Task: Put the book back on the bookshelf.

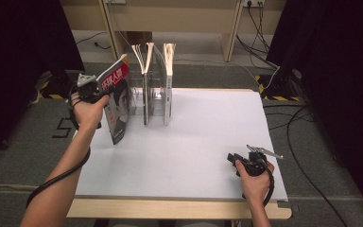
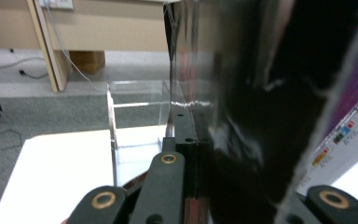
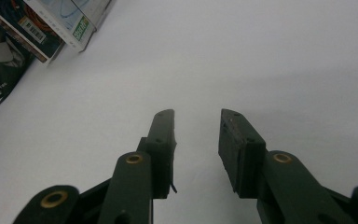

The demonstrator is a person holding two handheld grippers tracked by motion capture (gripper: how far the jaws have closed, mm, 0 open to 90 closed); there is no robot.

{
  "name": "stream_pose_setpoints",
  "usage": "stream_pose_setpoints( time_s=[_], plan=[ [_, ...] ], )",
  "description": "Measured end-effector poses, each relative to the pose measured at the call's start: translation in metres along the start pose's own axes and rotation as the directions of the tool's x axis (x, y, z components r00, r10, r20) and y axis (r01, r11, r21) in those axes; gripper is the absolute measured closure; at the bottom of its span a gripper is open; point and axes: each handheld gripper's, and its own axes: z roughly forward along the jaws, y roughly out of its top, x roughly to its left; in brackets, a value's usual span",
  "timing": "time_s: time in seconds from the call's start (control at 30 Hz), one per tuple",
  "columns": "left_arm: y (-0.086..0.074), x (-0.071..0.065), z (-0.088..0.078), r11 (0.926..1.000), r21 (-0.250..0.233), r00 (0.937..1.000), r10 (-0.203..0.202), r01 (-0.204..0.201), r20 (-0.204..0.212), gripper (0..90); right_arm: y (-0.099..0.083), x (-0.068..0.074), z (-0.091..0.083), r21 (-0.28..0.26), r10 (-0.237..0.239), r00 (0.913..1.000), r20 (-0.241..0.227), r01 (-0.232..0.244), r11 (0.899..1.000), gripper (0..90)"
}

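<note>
A magazine (image 1: 118, 101) with a red and black cover is held upright and a little tilted above the table's far left, just left of a clear acrylic rack (image 1: 157, 94). My left gripper (image 1: 103, 94) is shut on its near edge; in the left gripper view the dark glossy cover (image 2: 261, 116) is pressed between the jaws of that gripper (image 2: 200, 149), with the rack (image 2: 135, 112) beyond. Two other books (image 1: 145, 71) (image 1: 168, 66) stand in the rack. My right gripper (image 1: 230, 157) rests low at the front right, open (image 3: 196, 126) with nothing between its jaws.
The white table top (image 1: 194, 142) stretches between the rack and the right hand. In the right gripper view, the held magazine's corner (image 3: 0, 70) and a book's back cover (image 3: 65, 23) show at the top left. Cables (image 1: 264, 71) and wooden furniture legs (image 1: 229, 33) lie beyond the far edge.
</note>
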Motion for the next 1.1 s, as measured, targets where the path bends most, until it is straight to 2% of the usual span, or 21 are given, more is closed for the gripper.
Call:
stream_pose_setpoints(
  time_s=[0.07, 0.13, 0.43, 0.6, 0.7, 0.73, 0.87, 1.1],
  plan=[
    [0.002, -0.001, -0.001, 0.9997, -0.024, 1.0, 0.002, -0.002, -0.002, 86.7, 0.0, 0.0, -0.001, 0.004, 0.014, 0.9999, 0.001, -0.014, 1.0, 66.2],
    [0.004, -0.001, 0.0, 0.9993, -0.035, 0.9999, 0.014, -0.014, -0.001, 86.6, 0.0, -0.001, -0.001, 0.002, 0.003, 1.0, 0.0, -0.003, 1.0, 66.3],
    [0.008, 0.003, 0.005, 0.9966, -0.082, 0.9999, 0.01, -0.011, -0.011, 86.6, 0.0, 0.0, -0.002, 0.001, 0.019, 0.9998, 0.001, -0.019, 1.0, 66.3],
    [0.013, 0.003, 0.009, 0.992, -0.124, 0.9992, 0.017, -0.021, -0.035, 86.7, 0.001, -0.003, -0.003, -0.003, 0.008, 1.0, 0.005, -0.008, 1.0, 66.4],
    [0.015, 0.002, 0.012, 0.9894, -0.144, 0.999, 0.014, -0.02, -0.042, 86.7, 0.001, -0.002, -0.003, 0.001, 0.019, 0.9998, 0.003, -0.019, 1.0, 66.4],
    [0.015, 0.002, 0.012, 0.9894, -0.144, 0.999, 0.014, -0.02, -0.042, 86.6, 0.001, -0.003, -0.002, -0.003, -0.002, 1.0, 0.007, 0.002, 1.0, 66.4],
    [0.014, -0.001, 0.017, 0.9808, -0.193, 0.998, 0.016, -0.027, -0.06, 86.6, 0.001, -0.004, -0.003, -0.001, -0.001, 1.0, 0.009, 0.001, 1.0, 66.4],
    [0.011, 0.001, 0.028, 0.9754, -0.22, 0.9962, -0.004, -0.015, -0.087, 86.5, 0.001, -0.005, -0.003, -0.003, 0.011, 0.9999, 0.006, -0.011, 1.0, 66.4]
  ],
)
